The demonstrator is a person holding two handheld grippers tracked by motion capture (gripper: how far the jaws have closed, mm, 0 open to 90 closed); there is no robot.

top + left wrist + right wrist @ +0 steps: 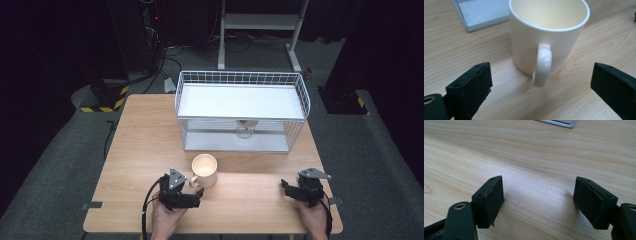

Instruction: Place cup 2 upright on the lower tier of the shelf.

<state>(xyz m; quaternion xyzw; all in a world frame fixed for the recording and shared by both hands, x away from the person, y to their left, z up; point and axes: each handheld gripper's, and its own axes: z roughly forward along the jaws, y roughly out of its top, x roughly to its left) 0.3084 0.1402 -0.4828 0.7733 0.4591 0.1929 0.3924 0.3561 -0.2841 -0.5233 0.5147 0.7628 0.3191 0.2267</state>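
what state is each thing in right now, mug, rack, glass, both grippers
mug: upright, empty, on the table, handle toward the left gripper
left gripper: open, not touching the mug
right gripper: open, holding nothing
wire rack: upright on the table
glass: under the rack shelf

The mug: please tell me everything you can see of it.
The mug is cream-white, glossy like ceramic, with one loop handle. It stands upright and empty on the wooden table, in front of the wire rack. Its handle points toward the left gripper, whose open jaws stand on either side without touching it.
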